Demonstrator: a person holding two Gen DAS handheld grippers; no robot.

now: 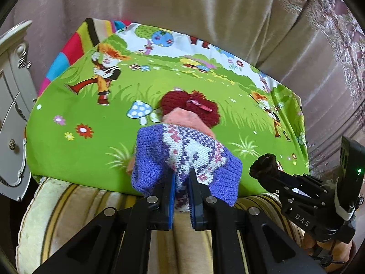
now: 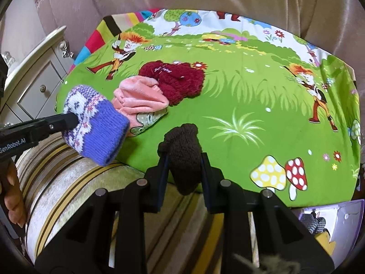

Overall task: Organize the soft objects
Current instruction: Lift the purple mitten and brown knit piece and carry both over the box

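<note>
Both hand-held grippers loaded with knitwear above the cartoon-print sheet.

Left hand-held gripper is clamped tight on the purple patterned knit hat. Right hand-held gripper grips the brown knit item. Beyond, on the green sheet toward 11 o'clock in the right wrist view, the pink fleece piece touches the maroon knit hat.

A bright green cartoon-printed sheet, with mushrooms, flowers and figures, covers a cushioned seat with a cream, striped front edge. On the sheet lie a dark red fluffy knitted piece and, touching it, a pink plush cloth.
</note>
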